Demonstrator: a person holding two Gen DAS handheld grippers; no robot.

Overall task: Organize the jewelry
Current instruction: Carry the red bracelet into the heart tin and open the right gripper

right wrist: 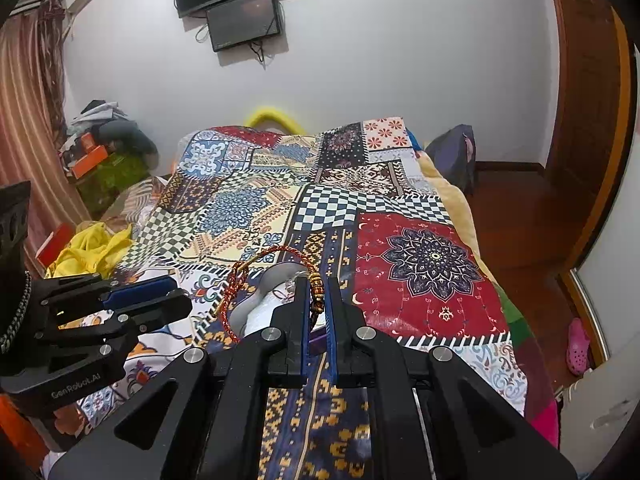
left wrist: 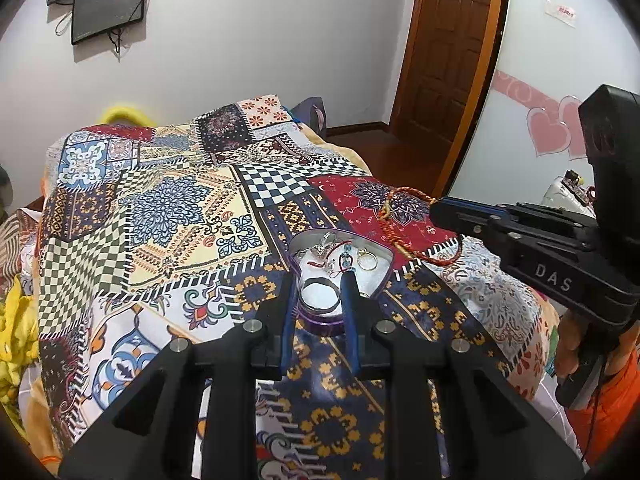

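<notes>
The red-and-gold braided bracelet point(right wrist: 256, 276) is a thin cord loop with a knotted tangle on one side and a cluster of small gold-and-dark beads on the other; the right gripper point(right wrist: 318, 300) has its fingers drawn narrow on that beaded section, so the loop hangs out to the left above the patchwork quilt point(right wrist: 428, 268). From the left wrist view the same cord droops from the right tool's tip over the red patch near the quilt's right edge. Just below it sits the heart-shaped tin point(left wrist: 340, 322) (purple rim, white lining), lying on the navy-and-gold patch toward the quilt's near edge. Inside are a gold ring point(left wrist: 367, 260), a red cord charm with blue beads point(left wrist: 344, 258), some silvery pieces too tangled to tell apart, and a dark band point(left wrist: 319, 292) in the near lobe. The left gripper point(left wrist: 318, 280) reaches over the tin with its fingers moderately apart, closed on nothing, straddling the dark band and partly hiding the rim. A yellow garment point(right wrist: 94, 252) lies heaped beside the quilt's left edge.
</notes>
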